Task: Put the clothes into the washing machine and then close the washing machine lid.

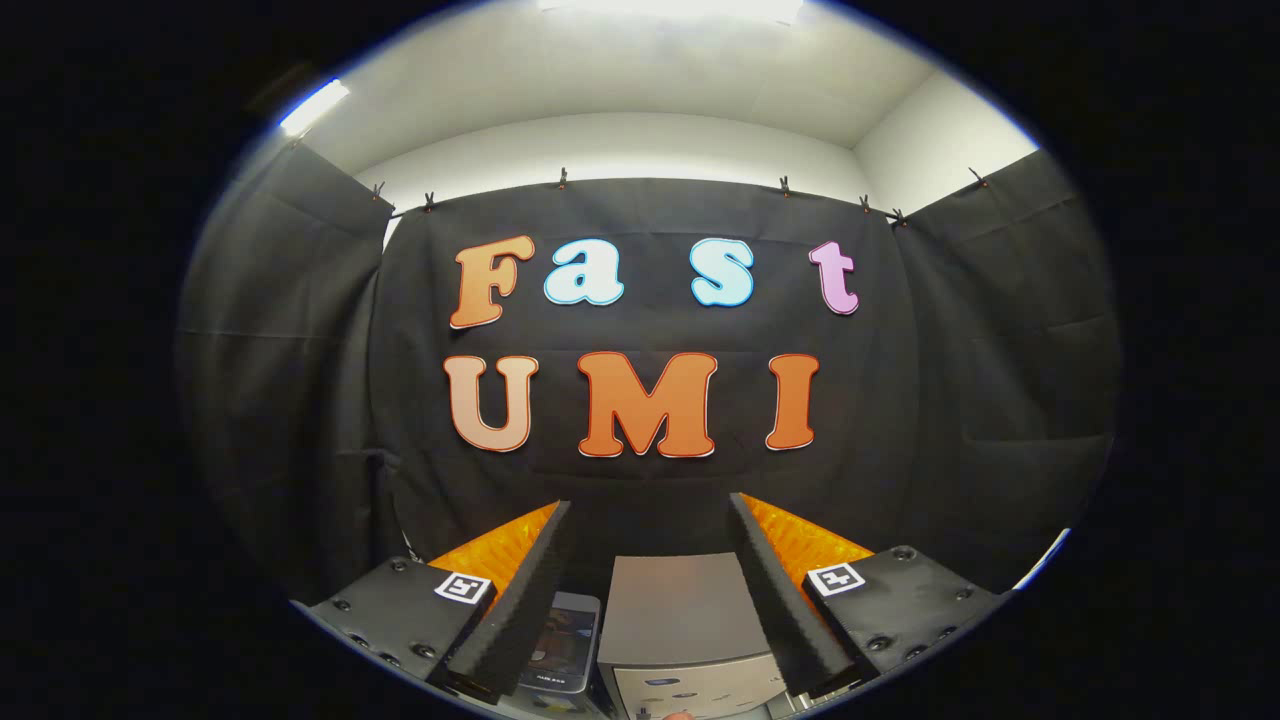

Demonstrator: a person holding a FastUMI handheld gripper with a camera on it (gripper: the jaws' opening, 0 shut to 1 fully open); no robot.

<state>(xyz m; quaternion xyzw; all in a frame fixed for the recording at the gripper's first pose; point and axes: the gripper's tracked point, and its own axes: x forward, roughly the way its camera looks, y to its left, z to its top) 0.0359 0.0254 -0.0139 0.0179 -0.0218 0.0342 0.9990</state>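
The gripper (650,515) is held level, facing the black cloth wall (640,480) of the booth, with its jaws released: the two fingers stand well apart and nothing is between them or pressed by either. Below and between the fingers sits the washing machine (678,640), a small grey box-shaped unit; its flat top faces up and appears closed, though the lid seam cannot be made out. Its front panel is partly visible at the lower edge. Just beside the machine, next to the left finger, lies a flat phone-like object (562,640), partly covered by that finger. No clothing can be identified. Above the cloth wall are a white wall (620,145) and a bright ceiling light (670,8).
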